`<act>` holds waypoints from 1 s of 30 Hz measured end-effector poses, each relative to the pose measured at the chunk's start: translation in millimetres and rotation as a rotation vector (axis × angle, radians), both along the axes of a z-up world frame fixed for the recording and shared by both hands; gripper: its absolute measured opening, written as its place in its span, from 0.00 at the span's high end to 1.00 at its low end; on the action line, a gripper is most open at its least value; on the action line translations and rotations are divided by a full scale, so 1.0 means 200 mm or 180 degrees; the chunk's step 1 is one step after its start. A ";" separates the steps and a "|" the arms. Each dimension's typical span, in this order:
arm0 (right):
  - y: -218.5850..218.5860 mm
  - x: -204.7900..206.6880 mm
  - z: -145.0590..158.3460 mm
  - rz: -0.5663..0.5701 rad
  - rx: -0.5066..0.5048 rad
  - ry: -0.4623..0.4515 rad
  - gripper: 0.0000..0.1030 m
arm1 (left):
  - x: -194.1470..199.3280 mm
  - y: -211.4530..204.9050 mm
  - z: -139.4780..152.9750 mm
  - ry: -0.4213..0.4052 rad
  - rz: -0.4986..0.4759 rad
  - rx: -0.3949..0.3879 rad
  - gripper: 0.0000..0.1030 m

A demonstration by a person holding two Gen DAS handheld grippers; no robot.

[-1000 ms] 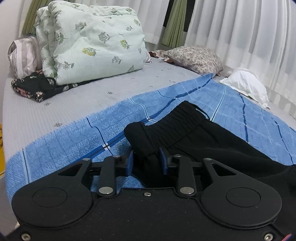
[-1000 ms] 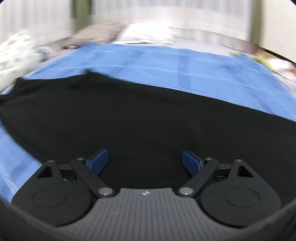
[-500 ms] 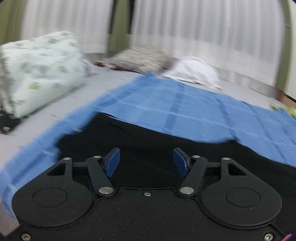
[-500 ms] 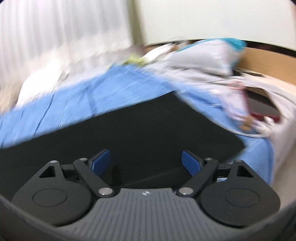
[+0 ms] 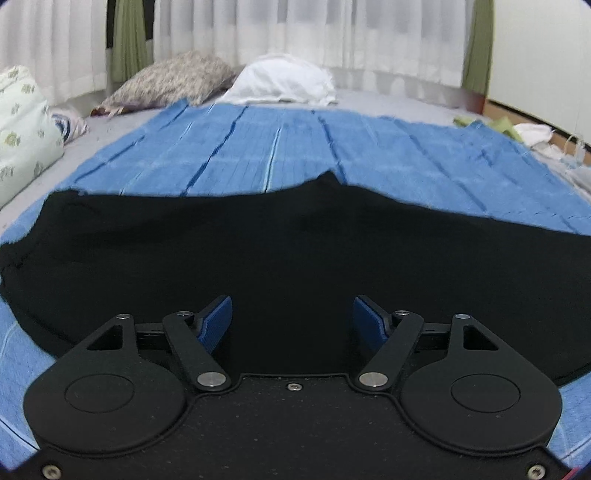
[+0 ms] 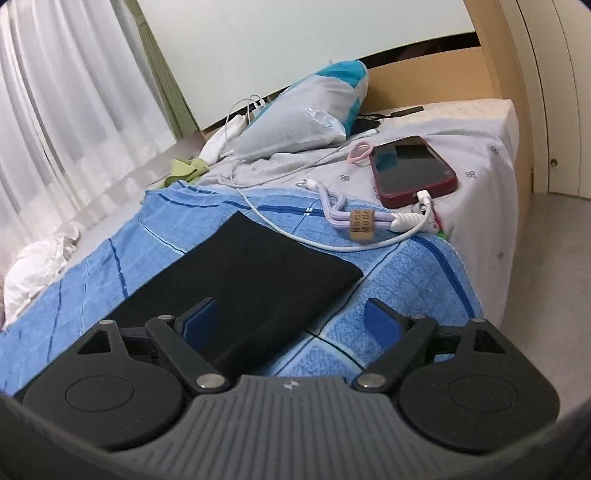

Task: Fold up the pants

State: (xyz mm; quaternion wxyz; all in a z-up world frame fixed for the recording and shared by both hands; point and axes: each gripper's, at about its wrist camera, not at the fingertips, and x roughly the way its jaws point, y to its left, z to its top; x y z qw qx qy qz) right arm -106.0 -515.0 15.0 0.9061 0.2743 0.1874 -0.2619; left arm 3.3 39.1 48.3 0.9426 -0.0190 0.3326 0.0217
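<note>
My left gripper [image 5: 291, 321] is opening, empty, over the black pants [image 5: 295, 251]; my right gripper [image 6: 291, 321] gapes beside the leg end, which I should grab next.

Before me the pants [image 5: 295, 251] are matt black cloth, lying on a blue woven blanket [image 5: 280, 147] with a crinkled, rough weave. Beyond the blanket I see sheer white curtains [image 5: 258, 33]. My left gripper [image 5: 291, 325] is matt black plastic with ribbed blue pads [image 5: 218, 321]. Right of the blanket, a glossy-screened phone [image 6: 412, 170] lies on printed sheet.
</note>
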 end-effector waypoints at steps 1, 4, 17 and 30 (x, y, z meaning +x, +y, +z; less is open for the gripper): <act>0.00 0.00 0.00 0.0057 0.0022 -0.0025 0.07 | 0.01 0.01 -0.02 0.0034 0.0035 0.0009 0.30; -0.02 0.05 -0.01 0.0142 0.0039 -0.0012 0.05 | 0.01 0.04 -0.06 0.0068 0.0086 0.0077 0.29; -0.15 0.21 -0.09 0.0550 0.0695 -0.0462 0.09 | -0.01 0.28 -0.10 -0.0054 0.0224 0.0090 0.20; 0.32 0.72 0.32 0.0965 -0.0185 0.0029 0.92 | -0.04 0.31 -0.17 -0.0352 0.0142 -0.0046 0.14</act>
